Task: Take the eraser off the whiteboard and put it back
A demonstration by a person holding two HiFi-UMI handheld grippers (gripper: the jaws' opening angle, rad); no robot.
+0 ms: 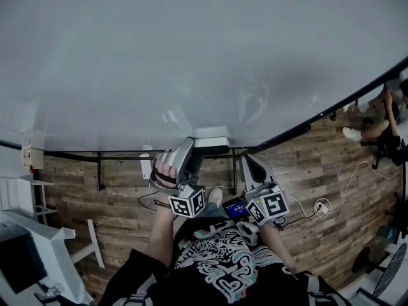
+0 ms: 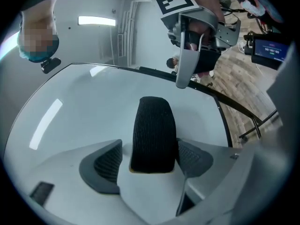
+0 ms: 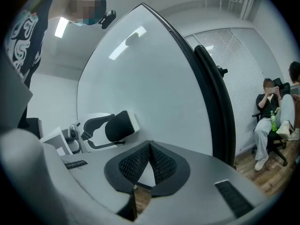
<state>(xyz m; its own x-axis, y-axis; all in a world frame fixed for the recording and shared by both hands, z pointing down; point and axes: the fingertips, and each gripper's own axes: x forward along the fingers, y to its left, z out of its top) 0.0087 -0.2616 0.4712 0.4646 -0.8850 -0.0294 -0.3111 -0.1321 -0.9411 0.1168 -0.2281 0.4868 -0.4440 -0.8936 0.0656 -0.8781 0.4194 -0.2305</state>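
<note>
Currently, the eraser (image 2: 152, 135) sits at the lower edge of the whiteboard (image 1: 191, 56), between the wide left tongs (image 2: 150, 150). Only the left gripper view shows the gap. The right tongs (image 3: 149, 145) are closed, empty.

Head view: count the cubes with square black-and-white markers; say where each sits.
2. One black-and-white marker cube is on the left gripper, lower middle of the head view; the other cube is on the right gripper, right of it. None seems hidden.

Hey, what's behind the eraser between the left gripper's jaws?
The whiteboard, its bare surface showing above and beside the eraser. Whether the eraser's back touches it is covered by the eraser itself.
</note>
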